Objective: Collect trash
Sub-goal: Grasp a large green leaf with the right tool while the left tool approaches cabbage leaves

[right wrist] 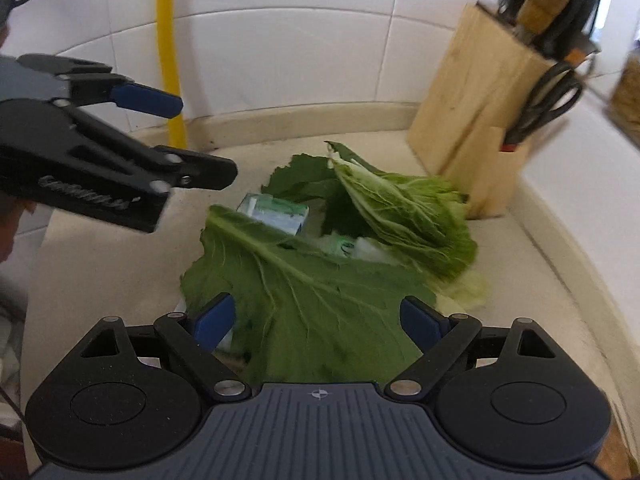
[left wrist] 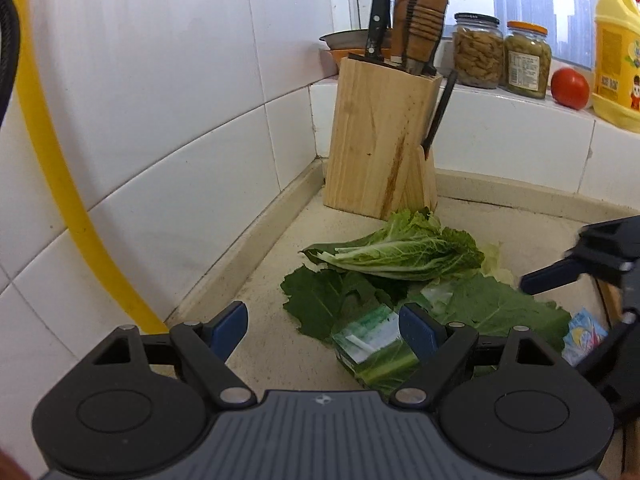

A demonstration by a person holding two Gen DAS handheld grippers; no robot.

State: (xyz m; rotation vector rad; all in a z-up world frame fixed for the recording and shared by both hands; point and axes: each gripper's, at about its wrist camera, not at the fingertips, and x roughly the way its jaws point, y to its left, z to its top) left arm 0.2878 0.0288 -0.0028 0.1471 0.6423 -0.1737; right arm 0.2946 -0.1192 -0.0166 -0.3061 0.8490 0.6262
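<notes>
Where knife block (left wrist: pixel 378 136) crowds corner, leaves (right wrist: pixel 304 296) cover carton (right wrist: pixel 276 212); both grippers spread wide, empty.

White-tiled wall (left wrist: pixel 160 80), daylit window (left wrist: pixel 512 0)

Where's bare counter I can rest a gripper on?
Bare counter lies between the wall kerb and the leaf pile, and right of the pile toward the windowsill kerb. It is crowded around the green carton and at the knife block.
</notes>
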